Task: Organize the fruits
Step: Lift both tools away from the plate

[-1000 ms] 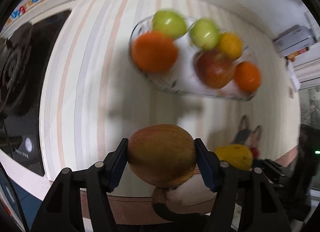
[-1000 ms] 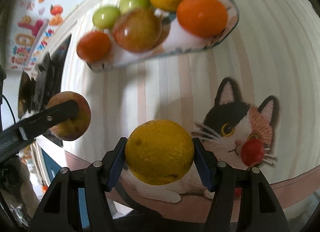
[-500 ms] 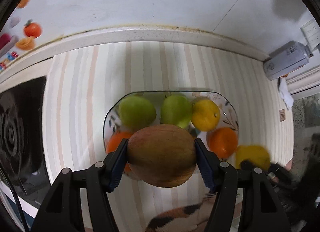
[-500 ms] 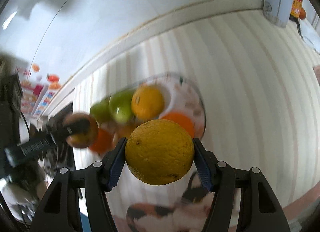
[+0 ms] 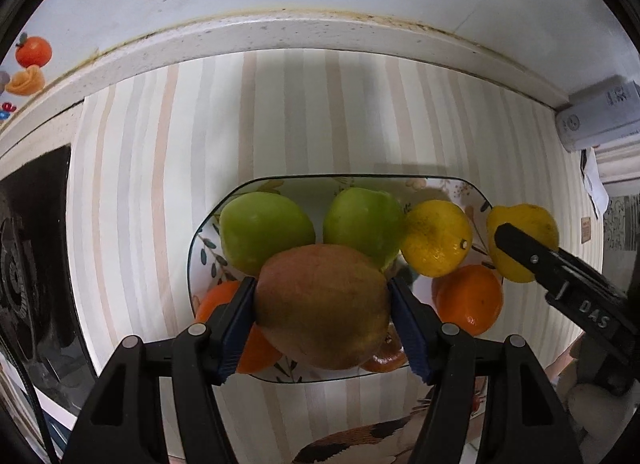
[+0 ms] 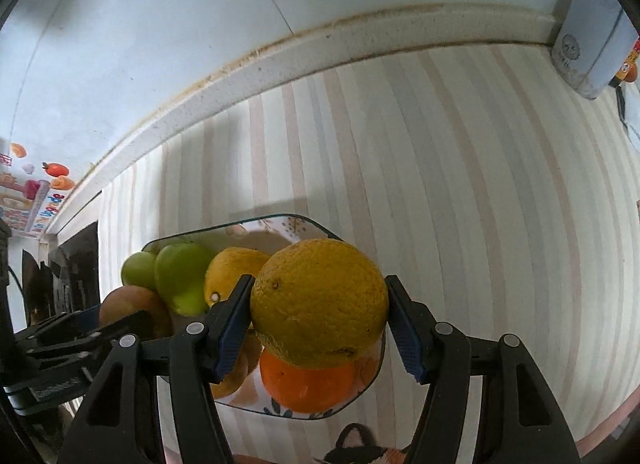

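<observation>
our left gripper [image 5: 322,306] clamps a reddish-brown apple [image 5: 322,306] over the plate [image 5: 476,190]; our right gripper [image 6: 320,300] clamps a yellow orange [image 6: 320,300]. on the plate: two green apples [image 5: 266,230], one lemon [image 5: 436,238].

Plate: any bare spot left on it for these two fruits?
The plate shows bare floor along its far rim behind the green apples and a small gap between the lemon and the right orange. The left tool's brownish apple hides the near middle; elsewhere it is crowded.
</observation>
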`<state>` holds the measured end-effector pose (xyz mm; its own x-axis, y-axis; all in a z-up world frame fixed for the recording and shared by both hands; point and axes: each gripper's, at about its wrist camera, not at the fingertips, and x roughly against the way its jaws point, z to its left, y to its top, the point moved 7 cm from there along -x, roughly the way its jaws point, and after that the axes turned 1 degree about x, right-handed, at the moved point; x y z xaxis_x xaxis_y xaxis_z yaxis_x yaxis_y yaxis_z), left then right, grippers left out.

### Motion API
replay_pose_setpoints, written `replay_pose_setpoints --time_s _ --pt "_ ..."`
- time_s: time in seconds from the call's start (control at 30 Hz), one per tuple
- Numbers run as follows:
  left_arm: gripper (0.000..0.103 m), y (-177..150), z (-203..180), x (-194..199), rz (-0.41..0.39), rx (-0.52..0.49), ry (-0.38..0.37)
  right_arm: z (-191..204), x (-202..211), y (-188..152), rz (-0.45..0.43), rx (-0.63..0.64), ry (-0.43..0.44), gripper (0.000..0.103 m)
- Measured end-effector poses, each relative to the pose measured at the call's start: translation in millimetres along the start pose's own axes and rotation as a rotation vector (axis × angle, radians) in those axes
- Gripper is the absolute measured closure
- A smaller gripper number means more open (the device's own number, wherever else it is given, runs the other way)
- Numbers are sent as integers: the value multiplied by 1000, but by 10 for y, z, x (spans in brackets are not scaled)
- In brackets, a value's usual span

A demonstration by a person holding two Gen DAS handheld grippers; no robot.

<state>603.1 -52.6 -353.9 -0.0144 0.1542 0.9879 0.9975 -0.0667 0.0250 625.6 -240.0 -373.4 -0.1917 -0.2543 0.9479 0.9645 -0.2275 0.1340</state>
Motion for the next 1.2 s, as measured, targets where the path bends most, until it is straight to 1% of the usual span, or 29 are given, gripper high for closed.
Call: replay_pose_setpoints --time_s 0.03,0.07,0.13,0.17,0.23,0.43,0.5,0.53,0.57,0.6,0.73,0.9,1.07,1.2 --pt "37 9 7 3 -5 2 -2 -10 -22 -8 7 -1 2 36" --pt "29 19 15 23 -14 4 -2 -12 -30 -9 9 1 6 36" --pt "15 35 19 74 -28 7 -8 -25 -44 -23 20 -2 8 35" --pt "15 43 18 96 -34 9 -12 -31 -47 -24 25 -3 9 31" --pt "15 55 12 141 -46 13 -18 -16 -30 -22 27 2 18 28" --pt "14 23 47 267 -77 26 -8 9 81 -23 19 14 19 24" --pt "14 -16 68 295 -89 31 -1 39 160 -60 11 31 13 19" --pt "14 -40 83 318 -97 35 6 50 194 -84 8 39 8 14" --pt "14 -74 106 351 -110 38 16 75 239 -128 5 55 -5 11" --pt "14 -102 124 369 -124 42 28 103 277 -174 1 69 -17 10" --pt "14 -319 251 524 -192 61 87 199 449 -460 -20 133 -73 8" --pt "14 -672 383 671 -255 76 144 289 698 -839 -80 178 -119 8" --pt "14 -948 424 799 -291 69 159 374 968 -1175 -132 185 -141 8" --pt "14 -1148 392 989 -340 52 163 447 1215 -1399 -179 186 -152 8"
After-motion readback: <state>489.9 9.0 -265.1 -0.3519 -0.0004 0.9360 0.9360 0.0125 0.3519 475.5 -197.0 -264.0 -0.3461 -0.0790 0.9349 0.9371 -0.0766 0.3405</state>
